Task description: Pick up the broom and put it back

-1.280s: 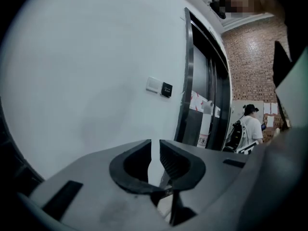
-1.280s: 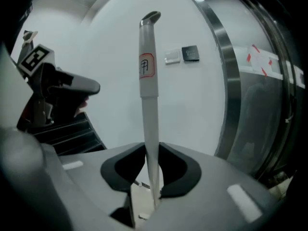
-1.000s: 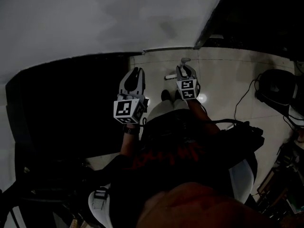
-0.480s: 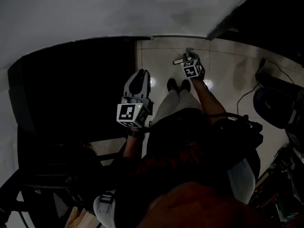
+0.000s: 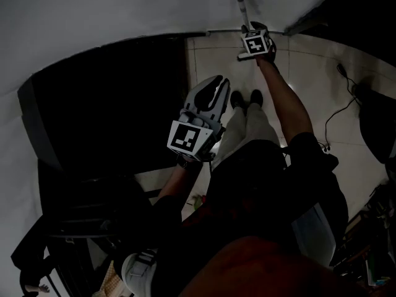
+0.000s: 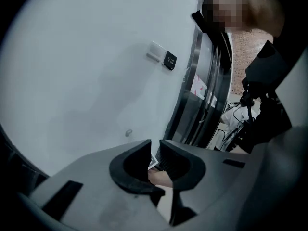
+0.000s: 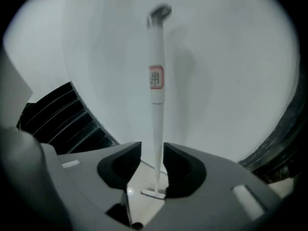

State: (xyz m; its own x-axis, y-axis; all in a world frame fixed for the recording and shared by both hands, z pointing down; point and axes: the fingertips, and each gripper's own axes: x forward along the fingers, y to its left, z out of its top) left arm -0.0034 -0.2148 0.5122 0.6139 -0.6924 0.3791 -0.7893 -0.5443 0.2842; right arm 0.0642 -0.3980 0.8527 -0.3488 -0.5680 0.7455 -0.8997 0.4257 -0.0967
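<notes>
The white broom (image 7: 156,81) stands upright against the pale wall, its small head (image 7: 154,192) on the tiled floor. Its handle runs up between the jaws of my right gripper (image 7: 152,158), which are opening, with a gap on each side of the handle. In the head view the broom's handle (image 5: 243,8) pokes up just past my right gripper (image 5: 252,28) at the wall's foot. My left gripper (image 5: 216,84) hangs in the air over the floor, apart from the broom. A narrow gap shows between the jaws of the left gripper (image 6: 155,150), with nothing in it.
A large dark panel (image 5: 105,110) fills the left of the head view. Cables (image 5: 331,119) trail over the tiles at the right. The person's shoes (image 5: 246,98) stand behind the broom. A metal door frame (image 6: 202,90), a wall plate (image 6: 169,60) and a stand (image 6: 250,124) show in the left gripper view.
My right gripper has travelled forward to the wall with the broom, which now stands upright there. The left gripper has drifted forward and to the right.
</notes>
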